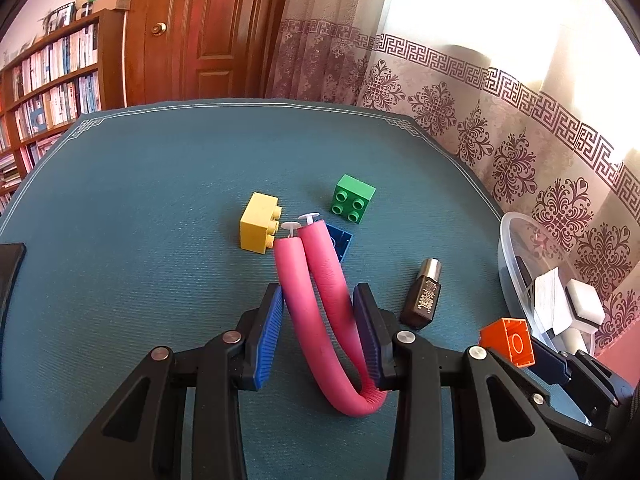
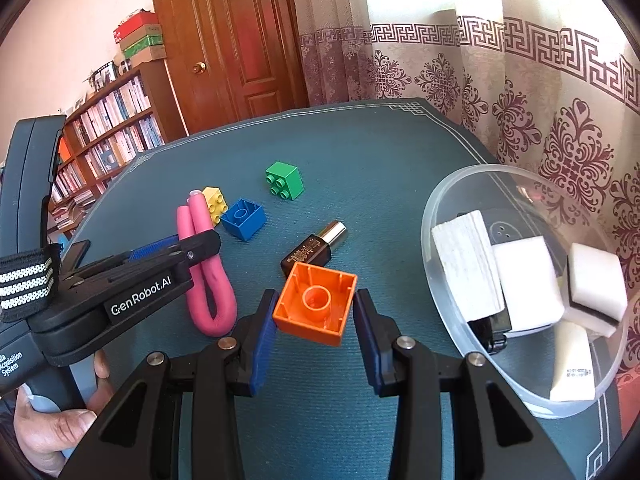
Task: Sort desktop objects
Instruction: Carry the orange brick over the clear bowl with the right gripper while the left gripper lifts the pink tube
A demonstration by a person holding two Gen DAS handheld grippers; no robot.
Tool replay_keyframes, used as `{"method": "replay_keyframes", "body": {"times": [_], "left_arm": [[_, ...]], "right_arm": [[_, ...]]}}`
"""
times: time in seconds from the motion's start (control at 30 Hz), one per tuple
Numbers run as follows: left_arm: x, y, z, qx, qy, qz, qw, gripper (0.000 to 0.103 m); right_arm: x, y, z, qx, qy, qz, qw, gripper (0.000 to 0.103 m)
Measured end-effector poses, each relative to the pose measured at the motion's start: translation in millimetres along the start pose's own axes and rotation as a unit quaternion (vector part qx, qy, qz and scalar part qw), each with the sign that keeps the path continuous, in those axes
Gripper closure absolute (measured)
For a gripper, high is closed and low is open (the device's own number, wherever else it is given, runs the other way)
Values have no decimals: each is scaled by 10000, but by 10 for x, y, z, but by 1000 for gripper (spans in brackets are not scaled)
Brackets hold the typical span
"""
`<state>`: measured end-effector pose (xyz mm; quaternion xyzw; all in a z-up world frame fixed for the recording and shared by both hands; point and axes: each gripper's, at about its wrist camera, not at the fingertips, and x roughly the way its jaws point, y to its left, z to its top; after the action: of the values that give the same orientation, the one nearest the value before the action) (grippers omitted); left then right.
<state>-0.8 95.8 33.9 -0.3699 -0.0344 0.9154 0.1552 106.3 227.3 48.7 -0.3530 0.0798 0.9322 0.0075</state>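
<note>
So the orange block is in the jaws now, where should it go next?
Probably a short carry to the right, over the clear bowl. The right gripper has its jaws closed on the orange block, held above the table; the bowl beside it already holds white sponges.

You have four chunky plastic building bricks in view, one of each colour: a yellow brick [image 1: 260,222], a green brick [image 1: 353,199], a blue brick [image 2: 243,219] and an orange brick [image 2: 316,304]. You have one pink foam bendy roller [image 1: 320,300] folded double, and one small dark brown cosmetic bottle with a silver cap [image 2: 314,249]. You have one clear round plastic bowl [image 2: 436,208]; inside it you can count at least four white blocks, sponge-like or boxy, though the exact number is hard to tell.
</note>
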Motion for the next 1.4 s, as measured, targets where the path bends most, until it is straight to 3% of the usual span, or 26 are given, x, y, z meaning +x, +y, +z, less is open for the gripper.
{"method": "replay_keyframes", "body": {"times": [1.1, 1.4], "left_arm": [[-188, -593, -36, 505, -13, -413, 9979, 63], [-108, -420, -77, 119, 265, -281, 9992, 63]], "right_arm": [[-569, -805, -140, 783, -422, -639, 9940, 61], [-601, -920, -183, 918, -442, -617, 9929, 61]]}}
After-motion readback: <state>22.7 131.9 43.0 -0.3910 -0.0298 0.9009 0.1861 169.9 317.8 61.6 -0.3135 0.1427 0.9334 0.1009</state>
